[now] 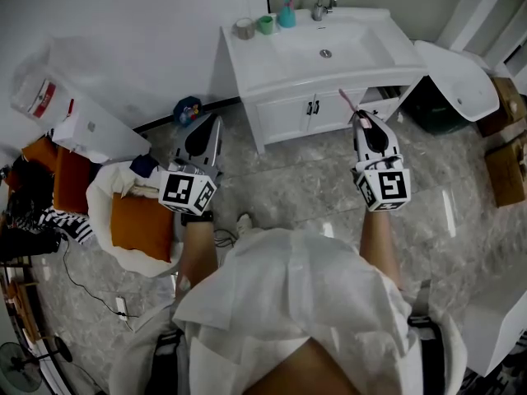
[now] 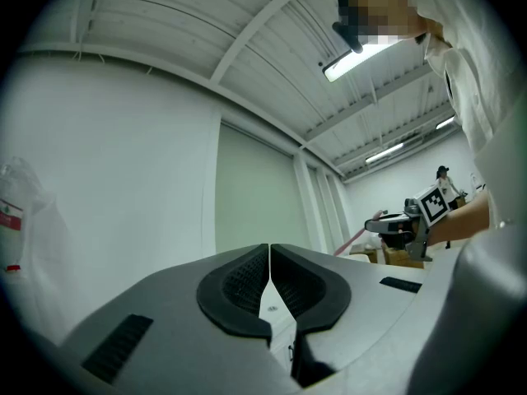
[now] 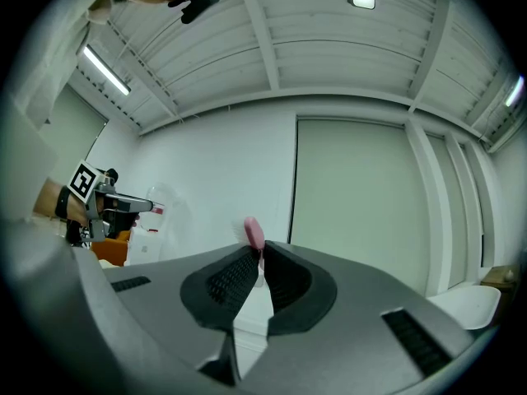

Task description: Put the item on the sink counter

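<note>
Pink plastic toothbrush (image 3: 254, 233) pinched between tips of grey right gripper (image 3: 259, 255), centre right of head view, lower in frame than white sink counter (image 1: 247, 60) at upper centre. Grey left gripper (image 2: 269, 257) pressed together, holding nothing, centre left.

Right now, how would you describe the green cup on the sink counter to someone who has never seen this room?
Find the white sink counter against the wall; left of its faucet, three things stand in a row at the back. The green cup is the middle one, between a grey-brown cup on the left and a taller turquoise bottle nearest the faucet. It alone is green.
</note>
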### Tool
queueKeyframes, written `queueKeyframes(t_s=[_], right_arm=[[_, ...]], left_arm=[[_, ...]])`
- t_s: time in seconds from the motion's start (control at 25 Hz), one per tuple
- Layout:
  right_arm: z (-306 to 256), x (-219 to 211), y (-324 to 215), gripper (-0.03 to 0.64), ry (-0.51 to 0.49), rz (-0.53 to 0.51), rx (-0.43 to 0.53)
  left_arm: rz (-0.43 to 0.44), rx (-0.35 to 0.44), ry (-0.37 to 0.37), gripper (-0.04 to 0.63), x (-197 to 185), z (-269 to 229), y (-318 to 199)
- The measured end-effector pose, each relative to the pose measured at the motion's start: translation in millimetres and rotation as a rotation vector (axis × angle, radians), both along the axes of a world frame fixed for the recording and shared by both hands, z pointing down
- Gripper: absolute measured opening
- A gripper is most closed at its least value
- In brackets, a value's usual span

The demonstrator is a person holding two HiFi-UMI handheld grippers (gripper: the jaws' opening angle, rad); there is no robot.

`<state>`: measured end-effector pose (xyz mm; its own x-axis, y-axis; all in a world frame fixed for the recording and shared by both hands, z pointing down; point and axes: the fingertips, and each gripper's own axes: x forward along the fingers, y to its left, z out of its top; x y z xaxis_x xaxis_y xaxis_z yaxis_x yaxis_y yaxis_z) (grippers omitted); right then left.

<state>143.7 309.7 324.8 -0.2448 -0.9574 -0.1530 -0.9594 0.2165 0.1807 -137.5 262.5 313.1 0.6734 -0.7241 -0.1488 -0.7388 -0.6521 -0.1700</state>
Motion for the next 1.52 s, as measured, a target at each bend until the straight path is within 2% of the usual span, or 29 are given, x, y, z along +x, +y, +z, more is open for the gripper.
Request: queueKeyframes(t_s=[0.48, 0.72, 0.96, 1.2, 1.52], right_arm=[[10.6, 6.6, -3.3, 0.023, -0.039, -0.017, -0.036], [16.9, 11.6, -22.5, 0.023, -0.044, -0.012, -0.055], [21.6, 21.7, -67.6, 0.023, -0.038, 0.009, -0.07], [20.5, 24.2, -141.7, 0.023, -0.054, 0.008, -0.084], [8.9, 13.8, -239.3, 0.023, -0.026, 0.02, -0.091]], left_arm=[[-0.005, -0.038, -0.002, 0.02, 4.8, 10.0, 6.6], [0.001, -0.048, -0.001, 0.02, 9.7, 14.4, -17.2], [-0.002, -0.043, 0.004, 0.02, 10.6, 16.6, -74.4], [-0.005, -0.051, 0.014, 0.02, 9.2, 17.2, -151.1], [-0.012, -0.07, 0.033, 0.02, -12.3, 19.1, -248.2]])
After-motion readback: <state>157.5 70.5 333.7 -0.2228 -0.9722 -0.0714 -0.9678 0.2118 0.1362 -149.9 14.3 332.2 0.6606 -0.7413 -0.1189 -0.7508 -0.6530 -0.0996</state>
